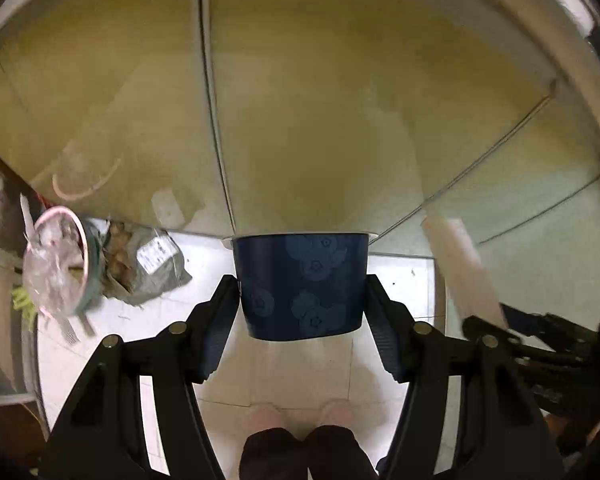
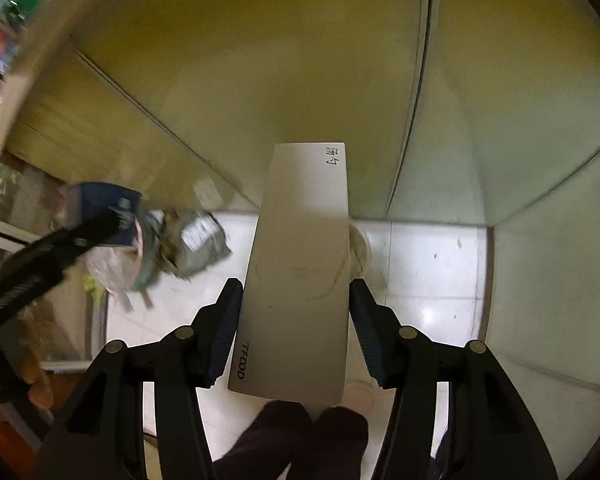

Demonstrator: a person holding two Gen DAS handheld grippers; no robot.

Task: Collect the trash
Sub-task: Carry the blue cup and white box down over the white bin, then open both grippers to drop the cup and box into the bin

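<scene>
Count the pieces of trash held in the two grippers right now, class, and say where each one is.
2. A dark blue cup sits clamped in the left gripper; a flat white packet sits between the right gripper fingers. More trash lies on the floor.

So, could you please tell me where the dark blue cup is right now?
The dark blue cup sits centred in the left wrist view, clamped between the left claw fingers above the white tiled floor, with the trash pile to its left.
</scene>
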